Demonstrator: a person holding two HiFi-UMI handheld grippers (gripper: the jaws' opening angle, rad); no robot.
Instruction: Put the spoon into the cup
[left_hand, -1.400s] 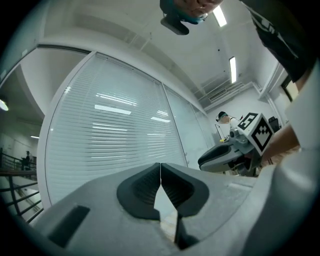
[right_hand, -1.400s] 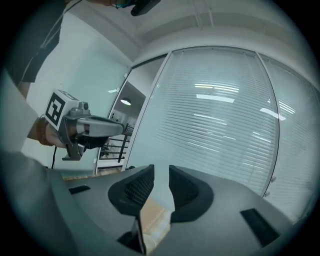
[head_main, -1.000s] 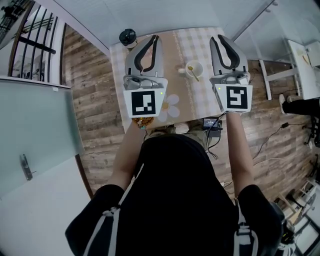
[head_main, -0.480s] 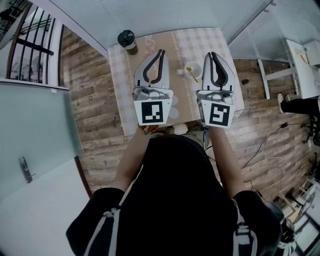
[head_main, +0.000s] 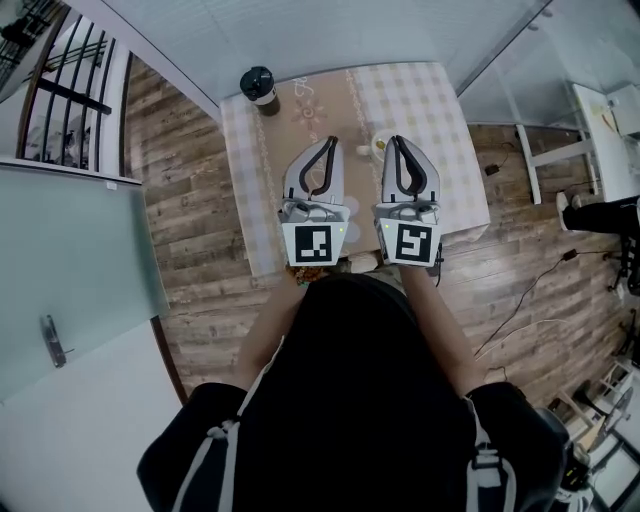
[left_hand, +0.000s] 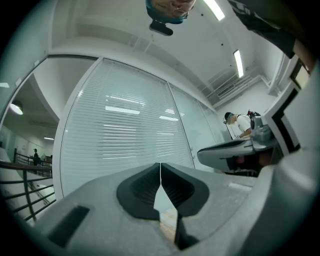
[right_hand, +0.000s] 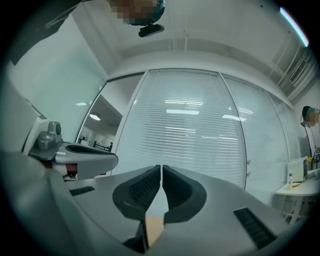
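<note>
The left gripper (left_hand: 160, 166) has its two dark ribbed pads (left_hand: 142, 187) pressed together at the tips, with nothing between them. The right gripper (right_hand: 161, 168) is the same: its pads (right_hand: 140, 192) meet at the tips and hold nothing. Both gripper views look up at a wall of white blinds (right_hand: 195, 135) and a ceiling. Each view also shows the other gripper just beside it.

In the head view the two grippers are held side by side, close together. Their tips point away from the person, and the marker cubes (head_main: 318, 243) are nearest the body. They hang over the near half of a table (head_main: 425, 95) covered with a checked cloth.

The white cup (head_main: 377, 148) sits on the table between the two tips, just beside the right one. Most of it is hidden behind that gripper. Whether the spoon lies in the cup cannot be told here.

A dark-lidded tumbler (head_main: 259, 86) stands at the table's far left corner, well apart from the cup. A wooden floor (head_main: 190, 210) surrounds the table.
</note>
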